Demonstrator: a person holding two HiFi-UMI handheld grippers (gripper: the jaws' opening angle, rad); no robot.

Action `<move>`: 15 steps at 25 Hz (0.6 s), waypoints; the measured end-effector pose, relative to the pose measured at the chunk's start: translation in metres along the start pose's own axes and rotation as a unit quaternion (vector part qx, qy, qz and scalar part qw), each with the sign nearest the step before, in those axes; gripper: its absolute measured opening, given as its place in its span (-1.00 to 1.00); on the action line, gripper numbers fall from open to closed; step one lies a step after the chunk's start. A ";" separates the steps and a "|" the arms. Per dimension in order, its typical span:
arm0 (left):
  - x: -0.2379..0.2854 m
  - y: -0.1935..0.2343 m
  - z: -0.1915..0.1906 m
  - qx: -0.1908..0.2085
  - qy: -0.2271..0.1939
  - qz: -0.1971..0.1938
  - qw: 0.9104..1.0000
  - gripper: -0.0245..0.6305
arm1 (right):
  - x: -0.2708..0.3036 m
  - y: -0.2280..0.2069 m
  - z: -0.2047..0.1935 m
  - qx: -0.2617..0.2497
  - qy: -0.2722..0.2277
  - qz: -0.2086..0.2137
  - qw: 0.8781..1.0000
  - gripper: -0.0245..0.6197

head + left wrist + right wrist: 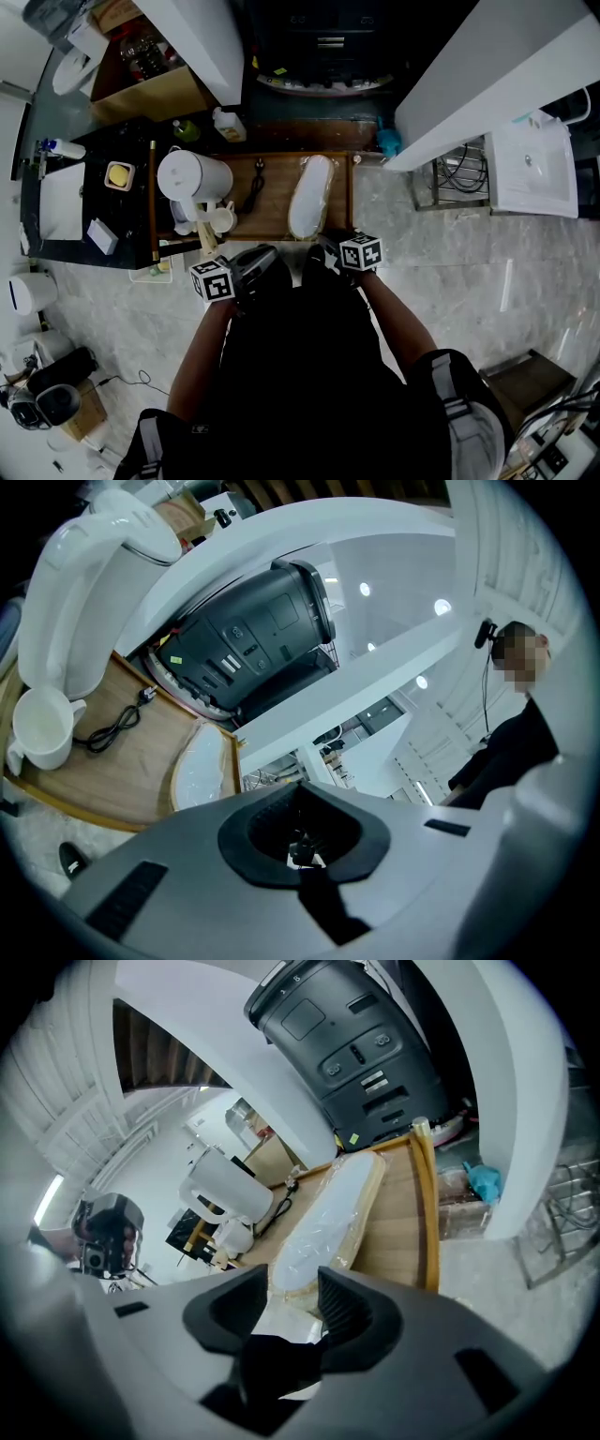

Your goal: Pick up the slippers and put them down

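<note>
Closest to me, my left gripper [305, 841] has its jaws pressed together with nothing I can make out between them. It hangs off to the left of the work, over the near edge of the wooden tray [272, 202]. My right gripper [292, 1283] has its jaws apart and points down at the near end of the slipper [328, 1213]. The pads touch nothing, and the slipper's tip sits just beyond the gap.

The slipper is pale and wrapped in clear plastic. It lies flat and lengthwise along the right side of the tray, free of both grippers. To its left on the same tray are a black cable [255, 187], a small cup [222, 220] and a white kettle [192, 176].

I see only this one slipper, and no second one shows in any view. It rests on the tray unheld, so I judge that either a put-down is complete here or a pick-up has not yet begun. I cannot say which.
</note>
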State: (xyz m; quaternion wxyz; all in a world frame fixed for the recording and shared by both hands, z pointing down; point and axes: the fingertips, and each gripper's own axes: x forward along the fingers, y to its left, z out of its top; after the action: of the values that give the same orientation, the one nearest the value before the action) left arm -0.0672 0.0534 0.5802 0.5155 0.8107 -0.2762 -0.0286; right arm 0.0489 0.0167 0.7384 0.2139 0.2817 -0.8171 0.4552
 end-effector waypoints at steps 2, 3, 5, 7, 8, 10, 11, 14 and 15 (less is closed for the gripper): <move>-0.003 0.002 0.000 0.000 0.000 0.001 1.000 -0.89 | 0.006 -0.003 0.000 0.010 -0.003 -0.005 1.000 -0.38; -0.005 0.003 -0.001 0.000 0.000 0.002 1.000 -0.89 | 0.009 -0.004 0.000 0.017 -0.004 -0.005 1.000 -0.30; -0.008 0.004 -0.002 -0.001 -0.001 0.004 1.000 -0.89 | 0.015 -0.007 -0.001 0.028 -0.004 -0.006 1.000 -0.21; -0.009 0.005 -0.002 -0.003 0.000 0.005 1.000 -0.89 | 0.019 -0.010 -0.001 0.032 -0.004 -0.012 0.999 -0.16; -0.010 0.005 -0.002 -0.004 0.001 0.006 1.000 -0.89 | 0.021 -0.012 -0.001 0.034 -0.003 -0.016 0.999 -0.16; -0.013 0.006 -0.002 -0.005 0.002 0.007 1.000 -0.89 | 0.027 -0.016 -0.002 0.040 -0.001 -0.020 0.999 -0.13; -0.014 0.007 -0.002 -0.004 0.002 0.007 1.000 -0.89 | 0.030 -0.017 -0.004 0.045 -0.001 -0.020 0.999 -0.12; -0.017 0.008 -0.001 -0.005 0.002 0.010 1.000 -0.89 | 0.037 -0.023 -0.007 0.063 0.000 -0.025 0.998 -0.11; -0.018 0.008 -0.001 -0.006 0.002 0.011 1.000 -0.89 | 0.038 -0.025 -0.007 0.068 0.001 -0.029 0.997 -0.10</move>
State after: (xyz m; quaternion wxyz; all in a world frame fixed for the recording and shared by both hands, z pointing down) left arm -0.0853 0.0602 0.5828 0.5211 0.8046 -0.2836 -0.0230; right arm 0.0370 0.0021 0.7806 0.2080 0.3185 -0.7756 0.5037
